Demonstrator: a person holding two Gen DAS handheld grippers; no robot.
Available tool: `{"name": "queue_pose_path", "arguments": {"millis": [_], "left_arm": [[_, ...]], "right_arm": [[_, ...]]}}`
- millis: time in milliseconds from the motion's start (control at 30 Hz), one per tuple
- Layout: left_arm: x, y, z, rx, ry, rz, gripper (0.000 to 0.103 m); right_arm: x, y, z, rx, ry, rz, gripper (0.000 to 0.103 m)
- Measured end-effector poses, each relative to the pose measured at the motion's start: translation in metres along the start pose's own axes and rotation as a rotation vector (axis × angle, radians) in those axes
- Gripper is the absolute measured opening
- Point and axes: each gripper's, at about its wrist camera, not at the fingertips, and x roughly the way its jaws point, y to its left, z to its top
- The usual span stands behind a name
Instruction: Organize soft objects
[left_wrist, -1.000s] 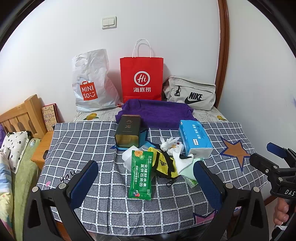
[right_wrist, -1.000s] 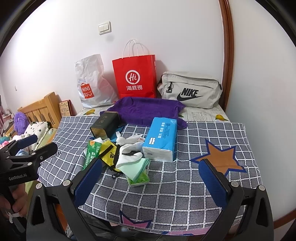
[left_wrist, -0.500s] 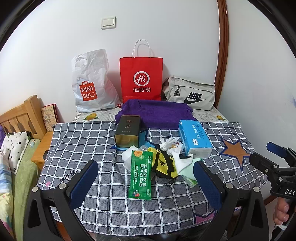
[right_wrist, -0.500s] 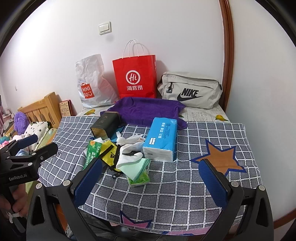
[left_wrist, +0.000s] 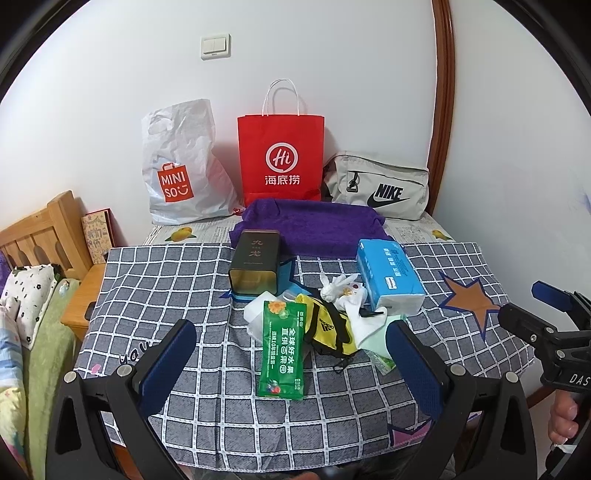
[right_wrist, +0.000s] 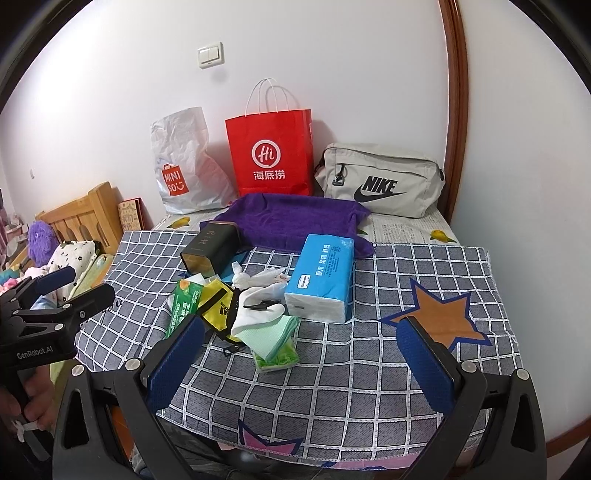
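Against the far wall, from left to right, stand a white MINISO plastic bag (left_wrist: 181, 173), a red paper carrier bag (left_wrist: 281, 157) and a grey Nike waist bag (left_wrist: 380, 184); what any of the three holds cannot be seen; the red bag's mouth faces up and the Nike bag's zip is shut. In front of them a purple towel (left_wrist: 314, 225) lies spread flat, its near edge on the grey checked cloth (left_wrist: 155, 280) that covers the table.

On the cloth, left of the middle, a dark tea tin (left_wrist: 255, 262) lies on its side with its end toward the camera; just near of it sits the heap of soft things: a green snack packet (left_wrist: 282, 350), a yellow drawstring pouch (left_wrist: 328, 328), a white sock (right_wrist: 258, 310) on a pale green folded cloth (right_wrist: 273, 338), and a white knotted rag (left_wrist: 338, 288); to the right, touching the heap, is a blue tissue pack (left_wrist: 389, 273).

The left gripper (left_wrist: 291, 362) hovers near the table's near edge, jaws spread wide, holding nothing; the right gripper (right_wrist: 303, 358) likewise hangs wide and empty, farther right.
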Motion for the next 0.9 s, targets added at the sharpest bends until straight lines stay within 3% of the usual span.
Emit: {"name": "queue_pose_path", "arguments": {"millis": [433, 900], "left_arm": [[0.064, 0.023, -0.026, -0.034, 0.119, -0.011, 0.103], [0.14, 0.011, -0.054, 0.049, 0.175, -0.005, 0.098]], "right_arm": [[0.042, -0.001, -0.01, 0.015, 0.082, 0.007, 0.103], [0.103, -0.007, -0.025, 0.011, 0.206, -0.001, 0.103]]}}
